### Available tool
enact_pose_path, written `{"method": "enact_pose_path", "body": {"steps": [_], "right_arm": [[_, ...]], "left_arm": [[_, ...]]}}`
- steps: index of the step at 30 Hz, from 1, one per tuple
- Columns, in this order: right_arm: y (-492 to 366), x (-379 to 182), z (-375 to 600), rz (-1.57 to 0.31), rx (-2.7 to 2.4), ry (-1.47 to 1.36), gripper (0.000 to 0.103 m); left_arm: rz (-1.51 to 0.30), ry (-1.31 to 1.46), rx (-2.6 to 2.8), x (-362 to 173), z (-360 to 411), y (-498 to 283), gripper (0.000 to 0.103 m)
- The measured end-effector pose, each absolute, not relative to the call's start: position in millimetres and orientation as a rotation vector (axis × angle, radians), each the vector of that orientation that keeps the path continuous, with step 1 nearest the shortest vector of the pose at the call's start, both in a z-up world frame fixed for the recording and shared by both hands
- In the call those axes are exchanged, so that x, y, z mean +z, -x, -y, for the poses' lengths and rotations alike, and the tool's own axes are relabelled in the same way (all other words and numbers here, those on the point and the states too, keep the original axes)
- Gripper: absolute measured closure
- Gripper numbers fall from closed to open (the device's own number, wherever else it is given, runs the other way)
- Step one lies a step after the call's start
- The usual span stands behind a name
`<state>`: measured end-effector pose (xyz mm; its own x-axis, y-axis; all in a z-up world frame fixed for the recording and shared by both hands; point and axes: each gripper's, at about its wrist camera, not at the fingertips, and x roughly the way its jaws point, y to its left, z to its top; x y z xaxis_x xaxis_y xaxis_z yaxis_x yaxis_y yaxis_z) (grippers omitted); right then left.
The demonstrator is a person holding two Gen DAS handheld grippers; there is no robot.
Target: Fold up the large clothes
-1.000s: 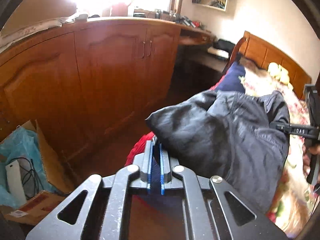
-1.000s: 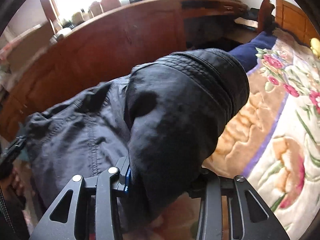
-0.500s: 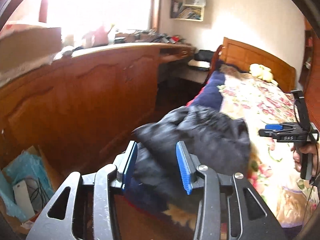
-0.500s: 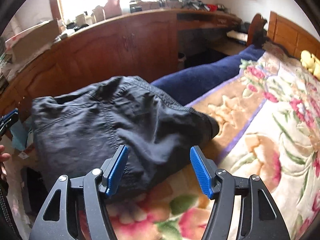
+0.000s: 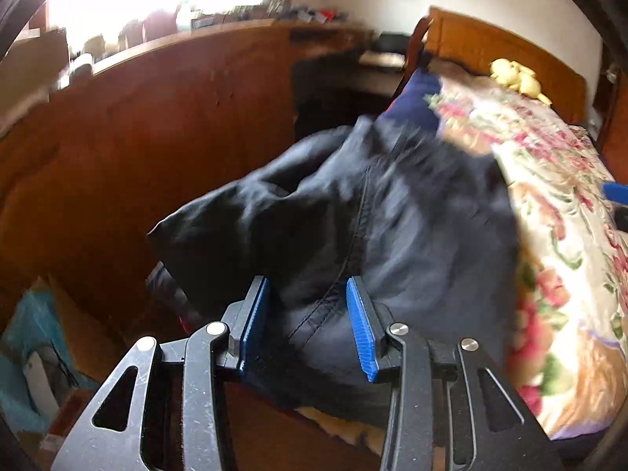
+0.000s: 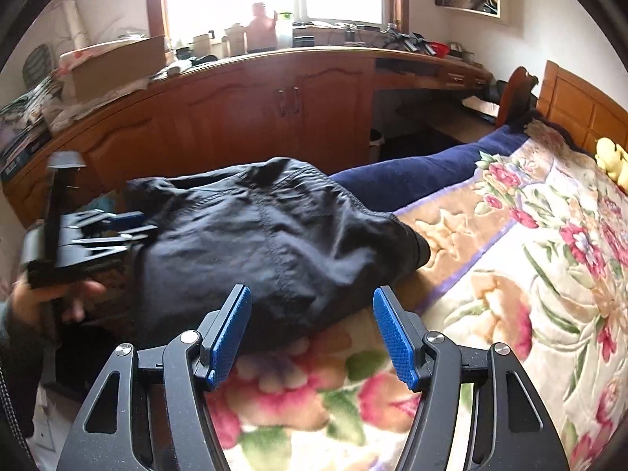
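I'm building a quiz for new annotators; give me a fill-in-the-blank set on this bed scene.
1. The dark garment lies on a blanket printed with ____.
2. The pads of the right gripper are coloured ____.
3. The right gripper's jaws stand apart and hold ____.
4. The yellow soft toy sits near the bed's wooden ____.

Missing words: flowers; blue; nothing; headboard

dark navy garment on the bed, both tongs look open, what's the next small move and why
Probably close the left tongs on the dark navy fabric garment: its seamed fold already sits between the open blue pads. The right tongs hang open at its near edge over the floral blanket, and the pile looks bunched, not flat.
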<state>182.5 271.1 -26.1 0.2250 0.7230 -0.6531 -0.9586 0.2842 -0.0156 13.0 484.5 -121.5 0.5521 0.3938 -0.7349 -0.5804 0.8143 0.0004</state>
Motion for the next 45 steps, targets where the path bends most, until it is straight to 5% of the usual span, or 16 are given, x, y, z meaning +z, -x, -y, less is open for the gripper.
{"method": "enact_pose_path", "body": {"steps": [9,19,34,45], "right_arm": [[-167.0,-35.5,-268.5,-0.608,1.247,0.484,0.036],[-144.3,-29.4,-252.8,-0.603,1.271,0.466,0.036],[-131.0,-23.1,-130.8,-0.575,1.102,0.359,0.02],[-112.4,-22.3,-11.5,-0.555,0.918,0.248,0.02]], "left_arm": [[-0.783,0.307,0.596,-126.3,-486.6,-0.1,0.057],[-0.714,0.228,0.542,-92.6,-438.1,37.7,0.024],[-0.64,0.167,0.37,-61.1,-315.9,16.6,0.023],[-0.672,0.114,0.238,-69.8,-204.2,-20.5,0.023]]}}
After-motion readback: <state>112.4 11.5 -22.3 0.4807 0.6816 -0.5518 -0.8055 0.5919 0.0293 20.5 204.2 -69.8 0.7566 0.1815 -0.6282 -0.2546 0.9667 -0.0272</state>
